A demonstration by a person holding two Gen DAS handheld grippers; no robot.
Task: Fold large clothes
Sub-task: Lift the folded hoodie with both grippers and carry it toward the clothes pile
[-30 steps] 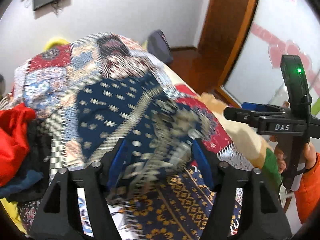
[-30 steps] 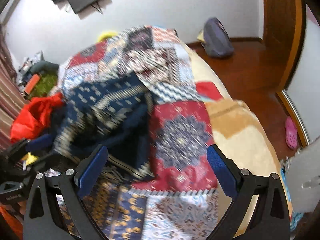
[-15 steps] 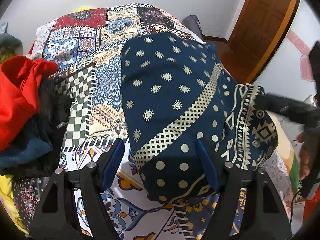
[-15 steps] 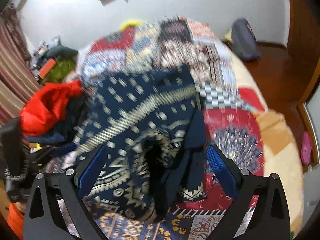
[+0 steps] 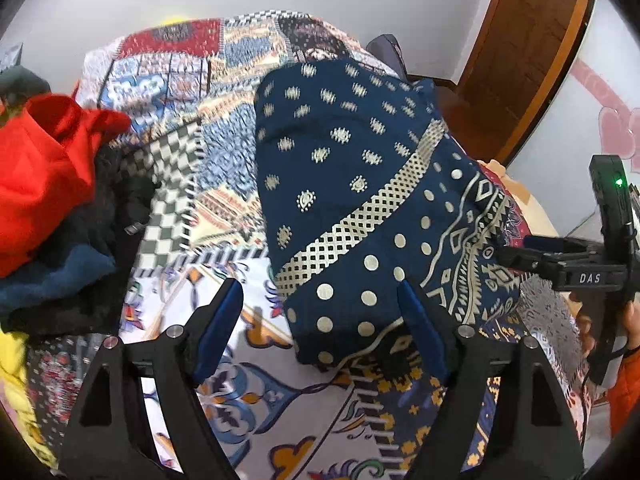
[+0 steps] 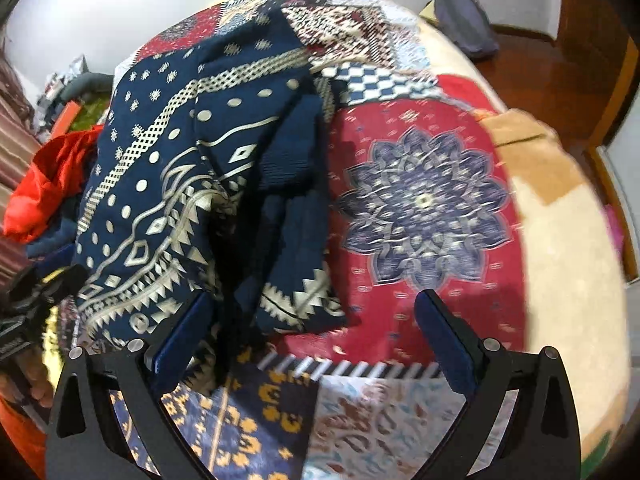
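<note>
One navy patterned garment (image 5: 360, 200) laid on one quilted bed (image 5: 192, 184); two tongs, left (image 5: 320, 320) and right (image 6: 312, 328), held agape, nothing gripped

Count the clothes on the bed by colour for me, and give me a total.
Navy patterned sweater: 1
Red garment: 1
Black garment: 1
Dark blue garment: 1
Yellow garment: 1
Total: 5, all on the patchwork quilt; the heap at the left may hide more.
</note>
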